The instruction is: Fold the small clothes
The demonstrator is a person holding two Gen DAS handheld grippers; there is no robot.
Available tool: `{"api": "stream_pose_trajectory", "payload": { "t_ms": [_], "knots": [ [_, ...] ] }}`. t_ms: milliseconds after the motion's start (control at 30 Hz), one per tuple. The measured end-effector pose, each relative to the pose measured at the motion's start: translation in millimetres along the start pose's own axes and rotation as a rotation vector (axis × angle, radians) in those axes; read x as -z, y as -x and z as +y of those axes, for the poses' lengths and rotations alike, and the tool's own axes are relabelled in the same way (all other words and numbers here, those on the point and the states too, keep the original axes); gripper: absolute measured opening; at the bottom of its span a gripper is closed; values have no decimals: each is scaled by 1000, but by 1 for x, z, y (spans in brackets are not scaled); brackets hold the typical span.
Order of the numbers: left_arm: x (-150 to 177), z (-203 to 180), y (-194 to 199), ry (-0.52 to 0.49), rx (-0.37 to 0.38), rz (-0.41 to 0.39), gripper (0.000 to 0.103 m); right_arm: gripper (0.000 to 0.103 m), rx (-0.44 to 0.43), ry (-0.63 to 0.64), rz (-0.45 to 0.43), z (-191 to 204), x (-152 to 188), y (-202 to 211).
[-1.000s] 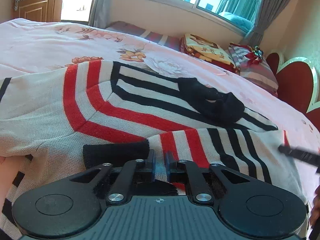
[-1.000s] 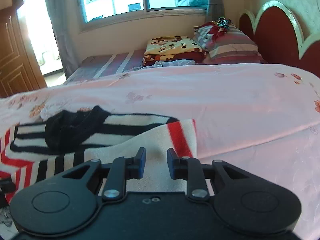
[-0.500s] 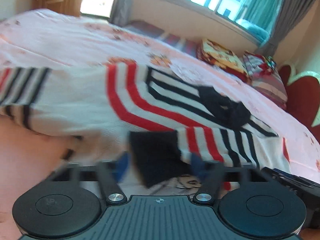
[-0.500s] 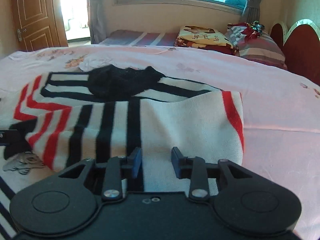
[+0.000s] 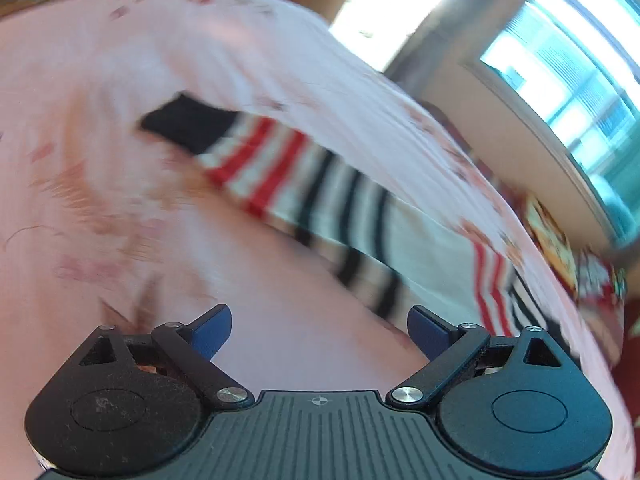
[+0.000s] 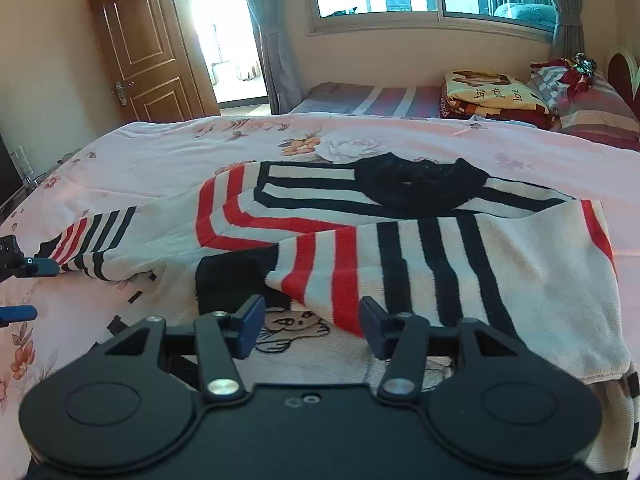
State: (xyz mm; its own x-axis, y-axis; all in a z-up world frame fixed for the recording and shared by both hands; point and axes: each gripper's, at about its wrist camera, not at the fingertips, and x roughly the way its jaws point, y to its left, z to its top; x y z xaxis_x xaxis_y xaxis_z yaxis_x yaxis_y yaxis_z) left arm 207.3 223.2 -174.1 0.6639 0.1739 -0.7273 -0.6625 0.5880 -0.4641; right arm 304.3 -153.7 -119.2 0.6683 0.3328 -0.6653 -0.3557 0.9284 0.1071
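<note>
A small cream sweater point(image 6: 440, 264) with red and black stripes and a black collar lies on the pink floral bed. One sleeve is folded across its front, black cuff point(image 6: 232, 280) near the middle. The other sleeve point(image 6: 96, 236) stretches out to the left. My right gripper point(image 6: 312, 330) is open and empty, just above the sweater's cartoon print. My left gripper point(image 5: 319, 330) is open and empty over bare sheet, short of the outstretched sleeve point(image 5: 304, 184) with its black cuff point(image 5: 188, 124); that view is blurred. The left gripper's fingertips point(image 6: 40, 266) show at the right wrist view's left edge, beside the sleeve end.
The pink floral bedsheet point(image 6: 360, 136) spreads all around the sweater. Folded blankets point(image 6: 492, 96) and pillows point(image 6: 592, 108) lie at the far right by the red headboard. A window and curtains are behind, a wooden door point(image 6: 140, 52) at the far left.
My left gripper let go of the folded sleeve's cuff, opened wide and swung left toward the outstretched sleeve. My right gripper opened wider and pulled back over the sweater's lower front.
</note>
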Motion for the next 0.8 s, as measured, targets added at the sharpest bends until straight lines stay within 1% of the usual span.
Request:
{"api": "stream_pose_trajectory", "payload": {
  "t_ms": [67,133,233,267,300,367,400,433,467,500,533,600,667,733,800],
  "knots": [
    [-16,28,-15,90,17,16,95,55,15,-15,15,10,-1,-7],
    [-31,44,-27,140,69,4,95,55,23,-34,30,21,-2,-17],
    [-50,52,-47,168,115,-14,94,55,56,-29,41,38,-4,-33],
    [-56,53,-55,171,125,-21,92,55,68,-32,41,42,-5,-37],
    [-61,53,-62,170,130,-27,88,55,77,-39,41,46,-6,-41],
    [-73,52,-74,179,154,-41,84,55,102,-50,33,51,-9,-46],
    [-76,51,-80,187,159,-44,76,55,117,-51,27,53,-10,-48],
    [-81,50,-85,199,171,-46,61,55,132,-50,21,55,-11,-50],
    [-84,50,-91,210,179,-38,51,55,148,-45,14,57,-12,-52],
    [-86,51,-97,225,176,-25,32,54,169,-39,9,59,-13,-53],
    [-88,52,-102,236,169,-14,19,54,187,-36,8,60,-14,-54],
    [-90,50,-108,243,167,-4,16,54,216,-36,9,61,-17,-55],
    [-93,42,-107,212,167,-6,16,54,242,-38,1,60,-20,-54],
    [-98,31,-100,156,189,-27,16,54,271,-31,-10,59,-22,-53],
    [-103,9,-88,65,241,-65,16,53,316,-3,9,57,-21,-60]
  ]
}}
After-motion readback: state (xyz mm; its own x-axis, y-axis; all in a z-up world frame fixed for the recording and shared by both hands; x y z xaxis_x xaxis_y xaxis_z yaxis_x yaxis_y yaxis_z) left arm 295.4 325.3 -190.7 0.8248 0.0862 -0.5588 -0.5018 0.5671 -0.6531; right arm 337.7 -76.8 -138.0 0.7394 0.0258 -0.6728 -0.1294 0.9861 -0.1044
